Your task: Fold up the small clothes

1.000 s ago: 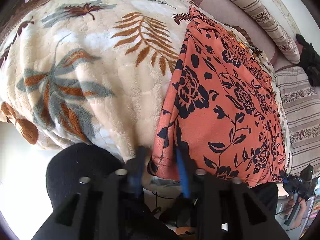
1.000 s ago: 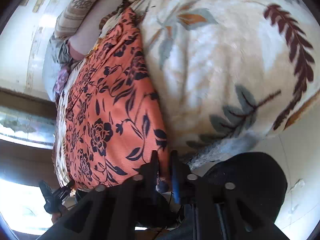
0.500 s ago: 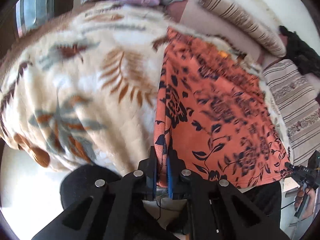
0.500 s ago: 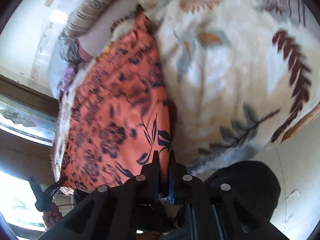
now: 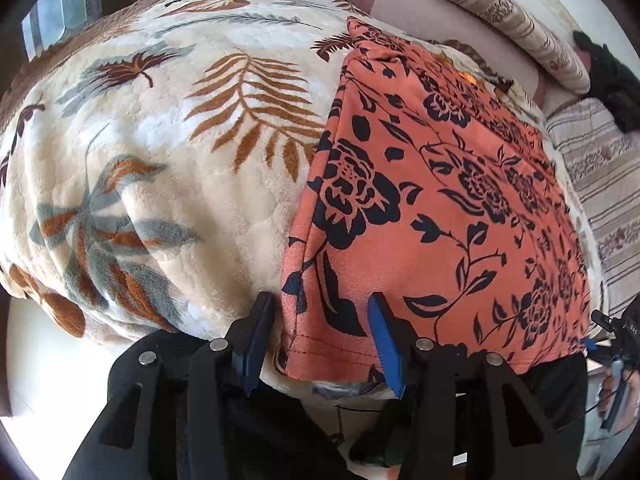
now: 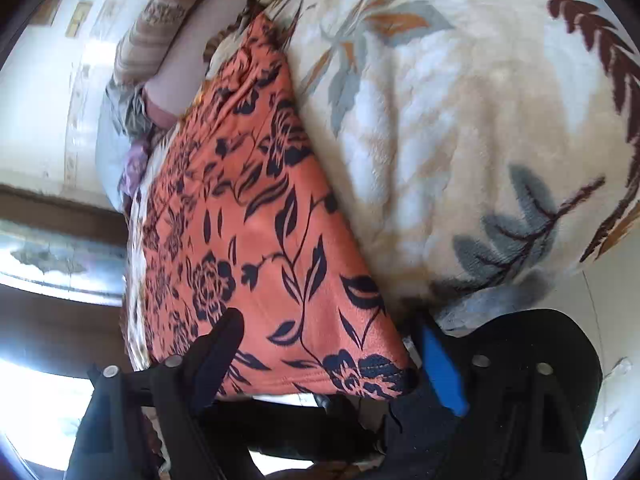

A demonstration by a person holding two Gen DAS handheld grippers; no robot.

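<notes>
One orange garment (image 5: 440, 208), printed all over with black roses, leaves and trailing vines, lies spread flat on a cream fleece blanket (image 5: 160, 152) patterned with rust, grey and brown leaves. Its cloth looks smooth and thin, with a stitched hem running along the near edge, which hangs just over the rounded edge of the blanket. The far end narrows to a rumpled point near a striped bolster (image 5: 500, 12).

Both grippers sit at the near hem, one at each corner. The left gripper (image 5: 320, 320) has just been opening: its jaws stand apart on either side of the garment's near left corner, the pads off the cloth. The right gripper (image 6: 332, 336) has likewise just been opening and stands wider, its blue-padded finger (image 6: 440, 364) beside the near right corner and the other finger over the cloth, neither pressing it. In the left wrist view the right gripper shows small at the far corner of the hem
</notes>
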